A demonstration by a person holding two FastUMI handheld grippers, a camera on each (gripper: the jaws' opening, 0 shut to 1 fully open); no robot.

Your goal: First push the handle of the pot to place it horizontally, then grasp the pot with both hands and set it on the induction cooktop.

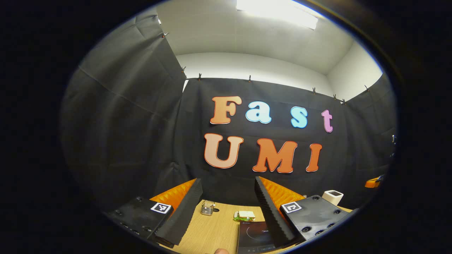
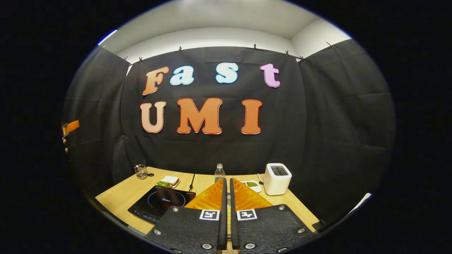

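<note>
Starting from the biggest thing, the table (image 2: 123, 192) runs along the foot of the booth wall, and the cooktop (image 2: 160, 204) lies flat near its front left part in the right gripper view; in the left gripper view the cooktop (image 1: 255, 237) sits at the near edge, partly behind one finger. The pot cannot be picked out in either view, so where it stands and how its handle points cannot be told from here. A toaster (image 2: 278, 179) stands toward the table's right edge, a bottle (image 2: 219, 173) at the back edge near the middle, a sandwich (image 2: 168, 181) just behind the cooktop, a small dish (image 2: 251, 185) just left of the toaster and a glass (image 2: 141, 171) at the back left corner. The left gripper (image 1: 229, 197) is held level with its fingers spread wide and nothing between them; the right gripper (image 2: 227, 208) has its fingers drawn nearly together, a thin gap between them, gripping nothing that shows. Both look out at the wall, not down. To do the push well, I judge both should tip down first to find the pot, then a closed tip should nudge the handle sideways gently, low near its end, so the pot turns without sliding.
</note>
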